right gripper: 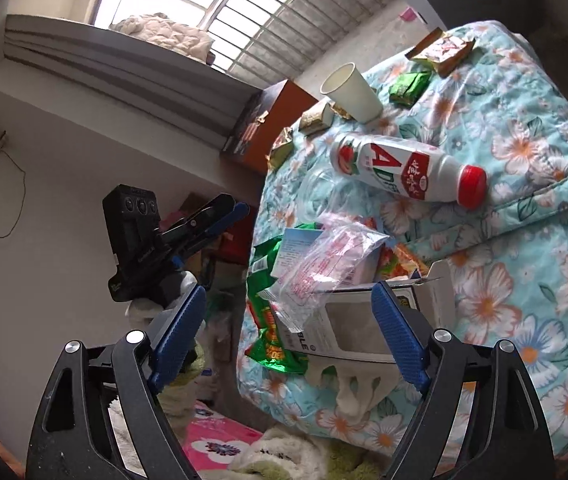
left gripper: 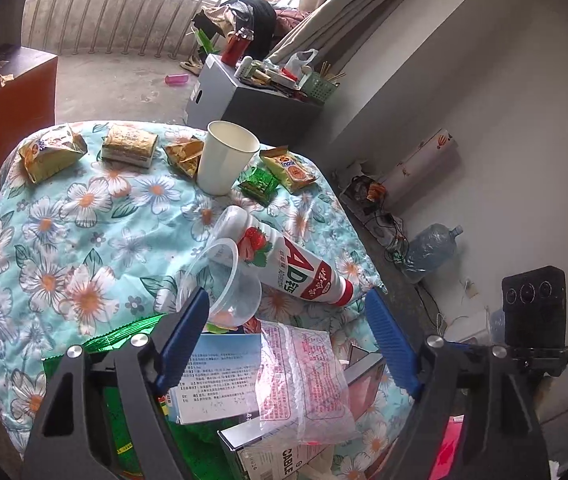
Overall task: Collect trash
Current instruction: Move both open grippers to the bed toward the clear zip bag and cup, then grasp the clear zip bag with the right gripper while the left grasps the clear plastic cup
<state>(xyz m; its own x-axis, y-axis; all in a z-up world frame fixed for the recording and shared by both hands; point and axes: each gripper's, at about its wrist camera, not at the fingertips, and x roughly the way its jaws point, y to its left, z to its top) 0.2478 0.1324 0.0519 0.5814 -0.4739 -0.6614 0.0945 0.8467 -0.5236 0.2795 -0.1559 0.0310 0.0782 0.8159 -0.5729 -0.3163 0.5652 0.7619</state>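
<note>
Trash lies on a floral quilt (left gripper: 83,216): a white AD milk bottle (left gripper: 304,268) on its side, a clear plastic cup (left gripper: 227,280), a white paper cup (left gripper: 225,156), snack wrappers (left gripper: 49,152), a clear plastic bag (left gripper: 308,376), a leaflet (left gripper: 219,376), a green wrapper (left gripper: 123,332) and a cable box (left gripper: 267,452). My left gripper (left gripper: 288,320) is open above the bag and leaflet, empty. My right gripper (right gripper: 288,316) is open and empty, over the cable box (right gripper: 348,328) and bag (right gripper: 324,268) at the quilt's edge. The bottle (right gripper: 408,168) and paper cup (right gripper: 352,92) lie beyond.
A grey box (left gripper: 243,100) with clutter stands beyond the quilt, and a brown cabinet (left gripper: 7,96) stands left. A water jug (left gripper: 432,248) and cables lie by the wall. The left gripper (right gripper: 199,220) shows in the right wrist view. Pink fabric (right gripper: 219,444) lies below.
</note>
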